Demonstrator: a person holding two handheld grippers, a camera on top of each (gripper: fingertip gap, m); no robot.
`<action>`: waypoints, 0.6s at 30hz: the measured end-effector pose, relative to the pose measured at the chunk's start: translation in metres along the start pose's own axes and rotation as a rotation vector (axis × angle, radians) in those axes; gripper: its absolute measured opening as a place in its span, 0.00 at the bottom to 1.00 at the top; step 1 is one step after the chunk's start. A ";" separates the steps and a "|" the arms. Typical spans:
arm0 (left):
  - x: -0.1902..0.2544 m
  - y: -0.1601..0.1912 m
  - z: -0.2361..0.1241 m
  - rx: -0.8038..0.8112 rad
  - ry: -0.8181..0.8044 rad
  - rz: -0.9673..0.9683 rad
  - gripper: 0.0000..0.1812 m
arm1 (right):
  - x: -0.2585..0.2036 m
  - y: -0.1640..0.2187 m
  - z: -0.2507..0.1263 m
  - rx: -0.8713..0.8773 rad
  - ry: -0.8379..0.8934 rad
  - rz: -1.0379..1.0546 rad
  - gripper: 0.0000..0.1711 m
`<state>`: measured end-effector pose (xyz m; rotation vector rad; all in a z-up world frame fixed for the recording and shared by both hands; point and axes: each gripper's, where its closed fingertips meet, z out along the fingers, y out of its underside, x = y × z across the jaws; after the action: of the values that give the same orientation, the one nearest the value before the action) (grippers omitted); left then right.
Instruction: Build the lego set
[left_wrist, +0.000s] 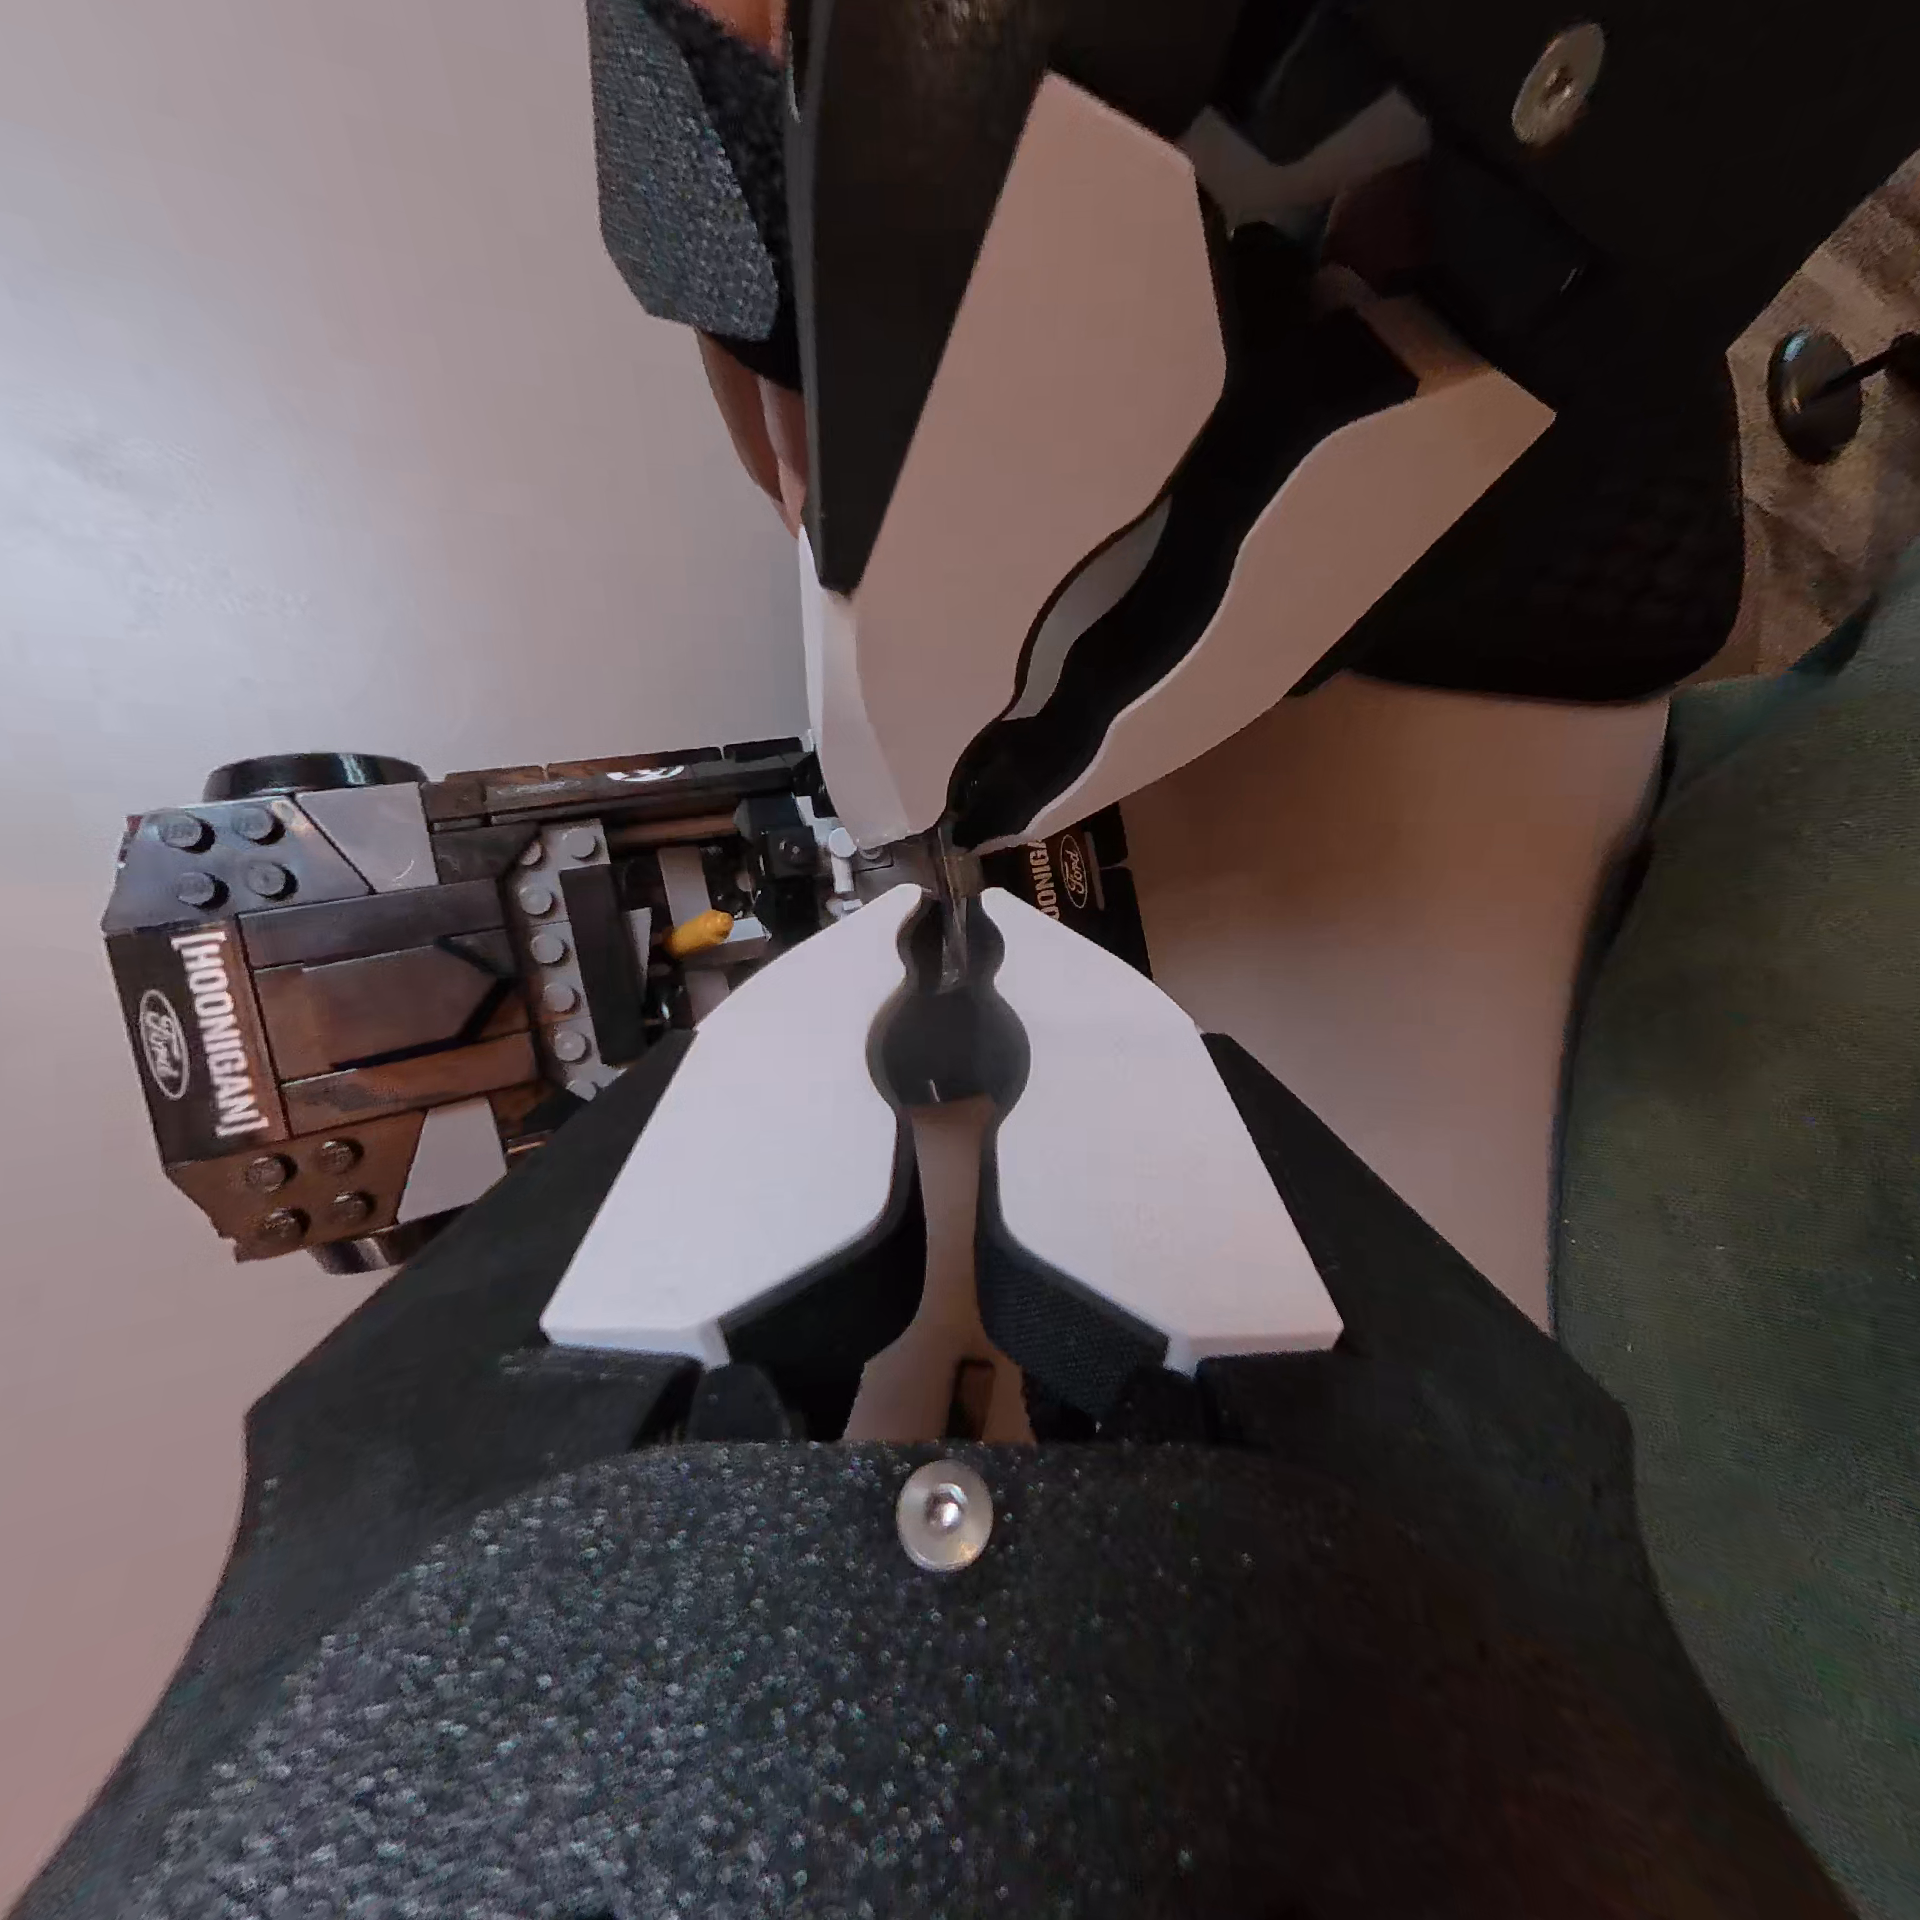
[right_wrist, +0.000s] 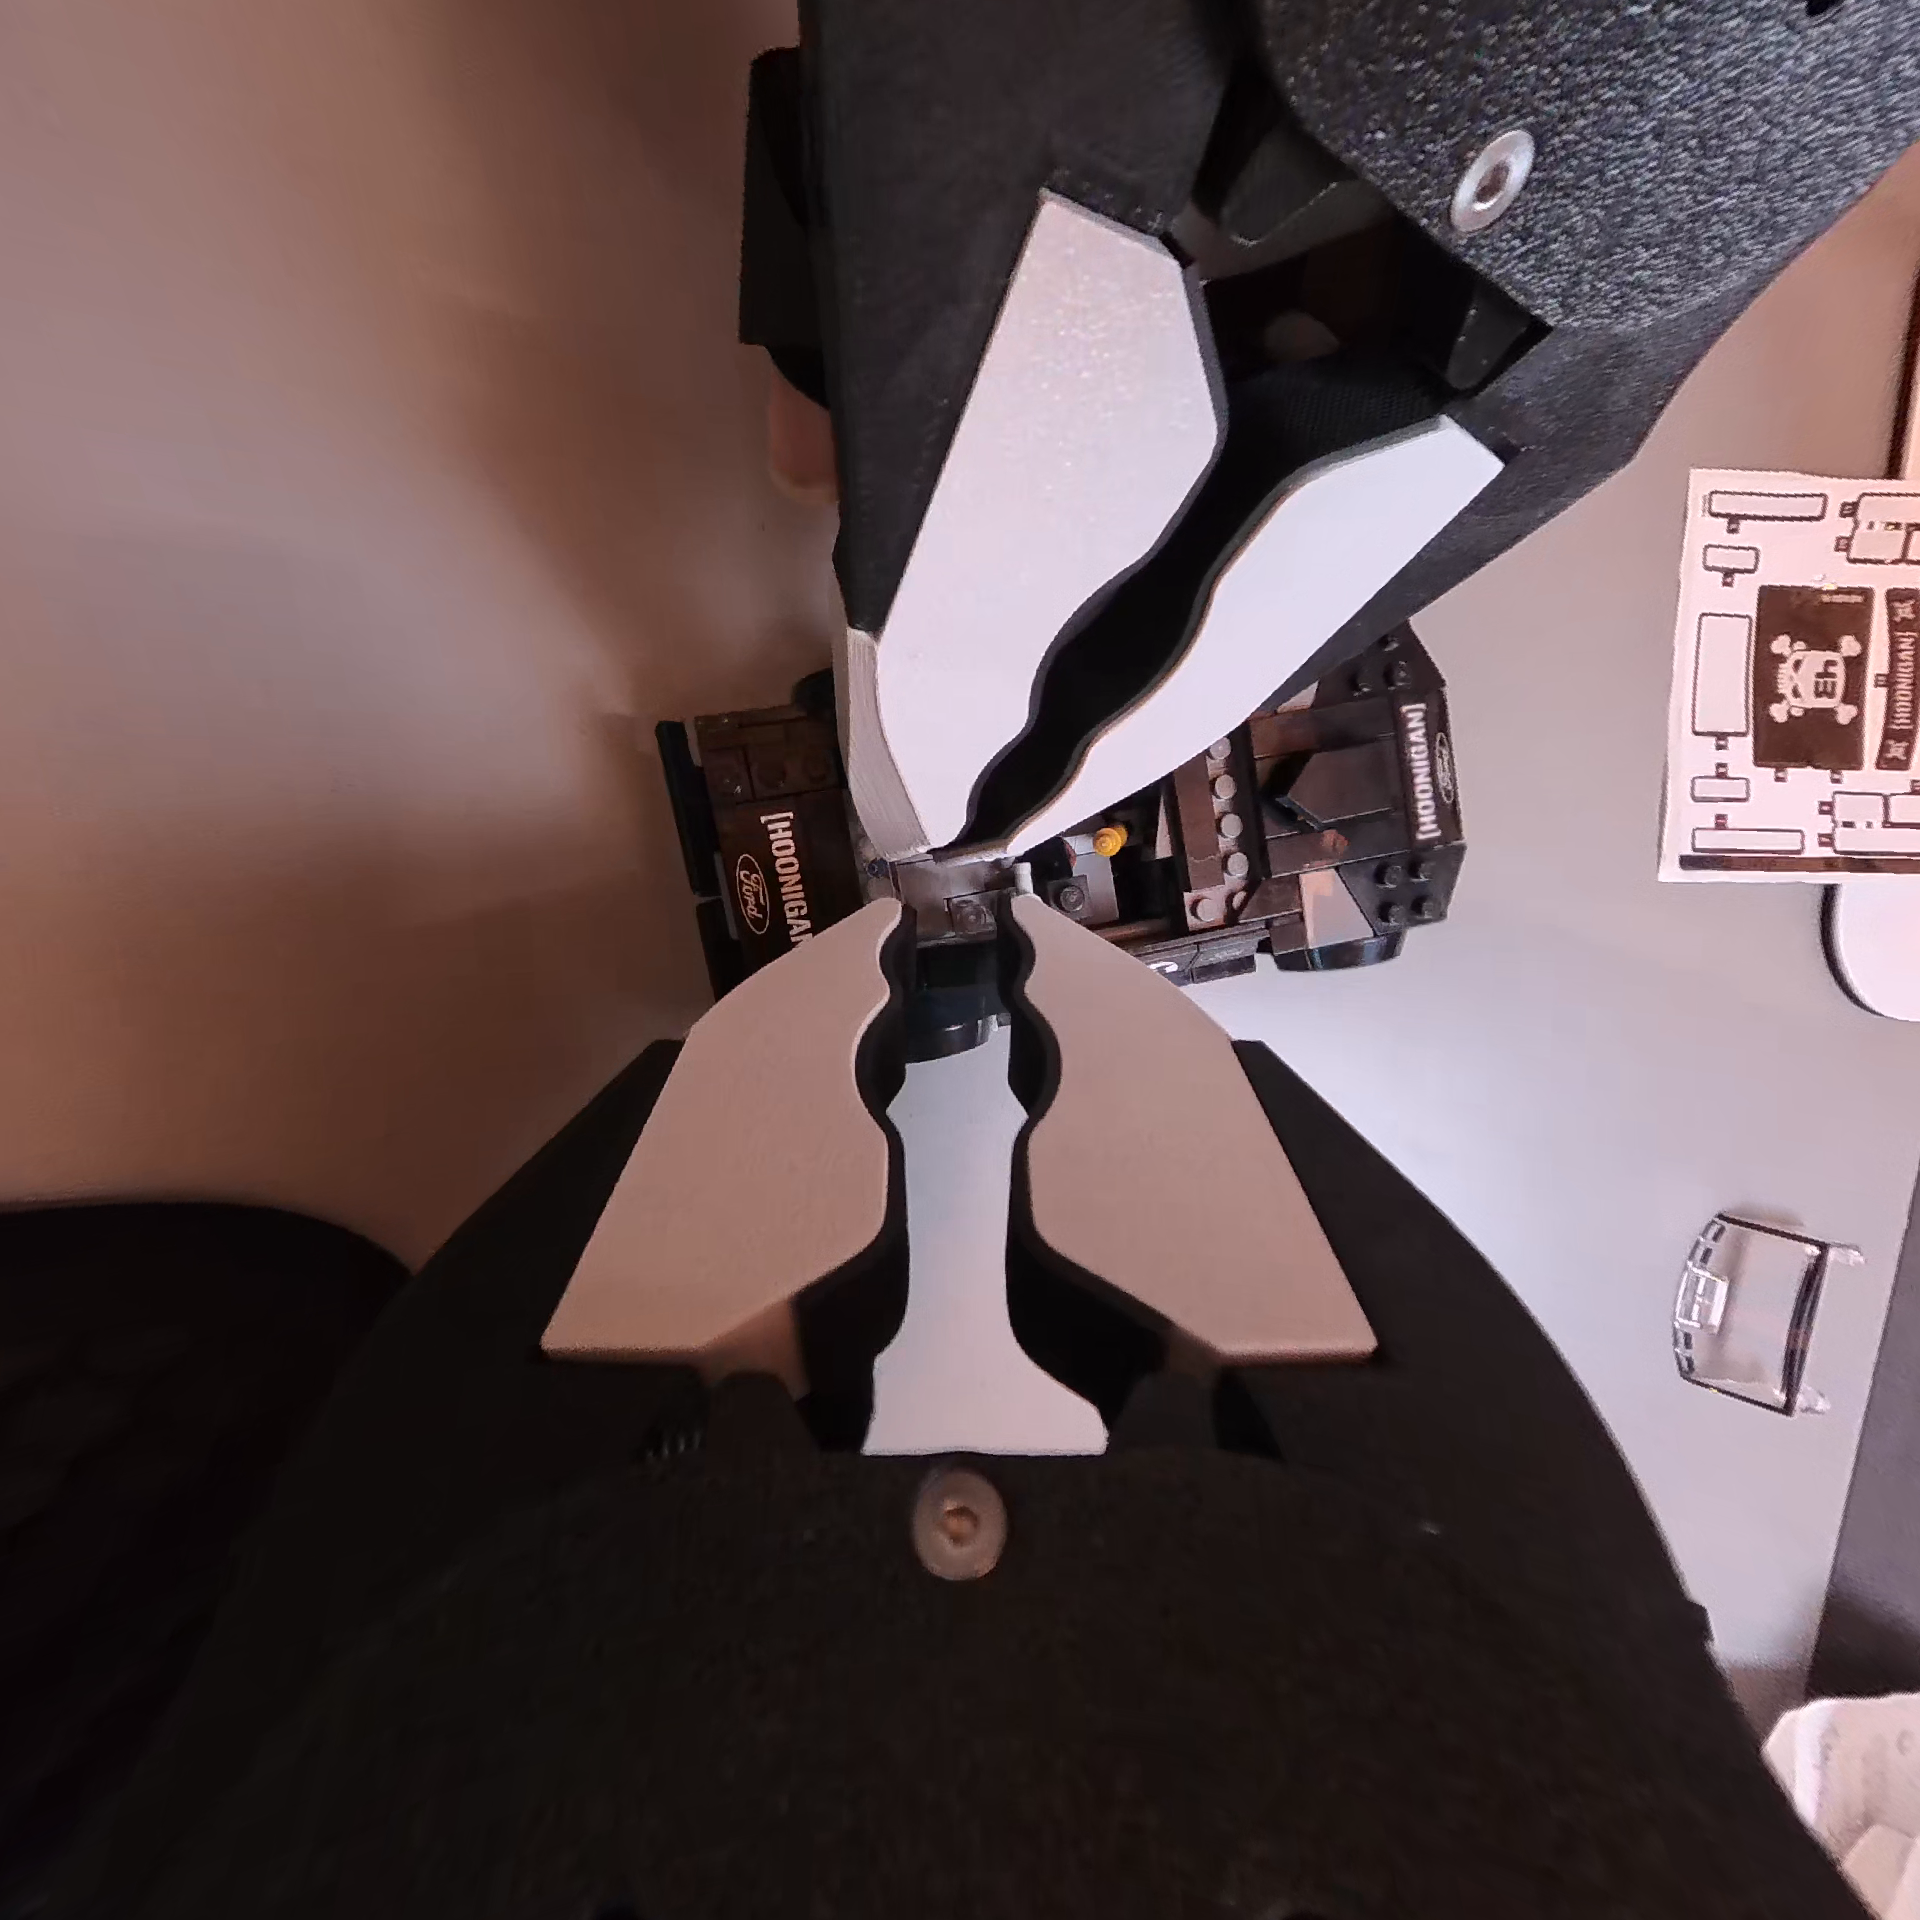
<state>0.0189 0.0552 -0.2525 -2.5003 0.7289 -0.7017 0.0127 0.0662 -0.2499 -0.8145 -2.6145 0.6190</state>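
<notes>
A black Lego car (left_wrist: 312, 987) with printed stickers lies on the white table; its open middle shows grey parts and a small yellow piece (left_wrist: 698, 932). My left gripper (left_wrist: 951, 904) is shut on a small dark piece (left_wrist: 951, 878) at the car's middle. The right gripper (left_wrist: 935, 831) comes in from above and its tips meet that same spot. In the right wrist view my right gripper (right_wrist: 956, 904) is closed on a small grey-black piece (right_wrist: 971, 914) on the car (right_wrist: 1351, 831). The left gripper (right_wrist: 961, 844) meets it from above. The car's middle is largely hidden.
A sticker sheet (right_wrist: 1797, 675) lies at the right. A clear windscreen piece (right_wrist: 1756, 1314) lies on the table below it. A white rounded object (right_wrist: 1870, 956) sits at the right edge. Green cloth (left_wrist: 1766, 1039) is at the right in the left wrist view. The tips of both grippers are at nearly the same place. The white rounded object (right_wrist: 1870, 956) is about equally far from each gripper, around 25 cm.
</notes>
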 end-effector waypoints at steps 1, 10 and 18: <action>0.000 0.000 0.000 -0.003 0.002 0.004 0.03 | 0.000 0.000 0.000 0.005 -0.004 0.004 0.09; 0.001 0.001 0.000 -0.013 0.030 0.006 0.03 | -0.004 -0.006 0.004 0.044 -0.062 0.013 0.08; 0.002 0.000 0.000 0.003 0.040 -0.004 0.02 | -0.004 -0.006 0.004 0.022 -0.080 0.012 0.08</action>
<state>0.0199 0.0538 -0.2520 -2.4919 0.7364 -0.7561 0.0114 0.0583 -0.2512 -0.8149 -2.6715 0.6962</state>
